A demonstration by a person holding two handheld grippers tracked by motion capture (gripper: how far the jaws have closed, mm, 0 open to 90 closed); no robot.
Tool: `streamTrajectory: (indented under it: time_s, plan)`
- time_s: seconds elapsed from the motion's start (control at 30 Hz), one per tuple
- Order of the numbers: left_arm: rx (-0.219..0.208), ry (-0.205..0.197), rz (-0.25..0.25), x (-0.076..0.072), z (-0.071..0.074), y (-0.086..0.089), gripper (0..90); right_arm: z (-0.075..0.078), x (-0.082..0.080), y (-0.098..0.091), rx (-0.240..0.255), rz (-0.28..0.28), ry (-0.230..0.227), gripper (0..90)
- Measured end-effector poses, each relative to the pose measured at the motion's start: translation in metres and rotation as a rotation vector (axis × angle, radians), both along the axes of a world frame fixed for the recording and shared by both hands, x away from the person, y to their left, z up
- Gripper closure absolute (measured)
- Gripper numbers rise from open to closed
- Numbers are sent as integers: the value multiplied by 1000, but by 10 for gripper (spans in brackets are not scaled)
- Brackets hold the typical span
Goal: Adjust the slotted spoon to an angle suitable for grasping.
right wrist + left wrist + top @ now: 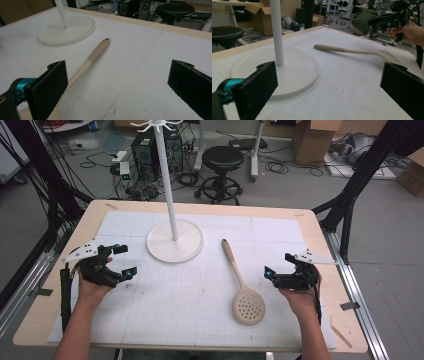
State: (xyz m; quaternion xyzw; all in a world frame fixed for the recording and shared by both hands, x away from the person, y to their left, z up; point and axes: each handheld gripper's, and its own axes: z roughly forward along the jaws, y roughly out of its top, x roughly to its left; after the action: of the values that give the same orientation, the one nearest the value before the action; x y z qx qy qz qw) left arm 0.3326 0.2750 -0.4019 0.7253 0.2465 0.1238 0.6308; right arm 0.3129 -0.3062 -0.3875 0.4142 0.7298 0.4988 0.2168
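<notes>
Both sets of jaws stand wide with nothing between them — your left gripper (pixel 123 261) hovers off the left side of the stand's base, your right gripper (pixel 278 267) just to the right of the spoon's bowl. The slotted spoon (pixel 242 287) lies flat on the white gridded mat (pixel 200 320), right of centre, between your two hands and nearer the right one. Its long axis runs away from you and leans a little left: the perforated bowl sits at your end, the handle tip (pixel 106 40) points toward the far edge and the round base (pixel 175 241) of the white stand (pixel 167 185). The spoon and the base are near each other, not touching. Judging by the hooks at the top of the pole, the work looks like hanging the spoon there, and this is the opening step — the spoon is untouched. The next move likely calls for your right gripper to turn across the handle, come down with a jaw on either side of it, and close there; the small hole at the handle tip has to stay free for a hook.
</notes>
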Motion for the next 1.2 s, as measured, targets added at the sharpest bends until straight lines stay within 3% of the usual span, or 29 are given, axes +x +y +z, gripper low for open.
streamTrajectory:
  time_s: [0.57,0.73,0.87,0.97,1.2]
  plan:
    - [-19,-10,4,2,-1,-1,17,3,-3,11,-3,28,11,14]
    - [52,10,10,3,-4,-1,17,3,3,19,-37,32,60,14]
    - [32,-14,5,2,-1,-1,17,7,9,25,-39,29,74,14]
    - [26,-18,4,2,-1,-1,17,10,17,35,-70,37,86,14]
    - [-34,-50,-5,-2,6,1,17,16,39,54,-141,54,121,14]
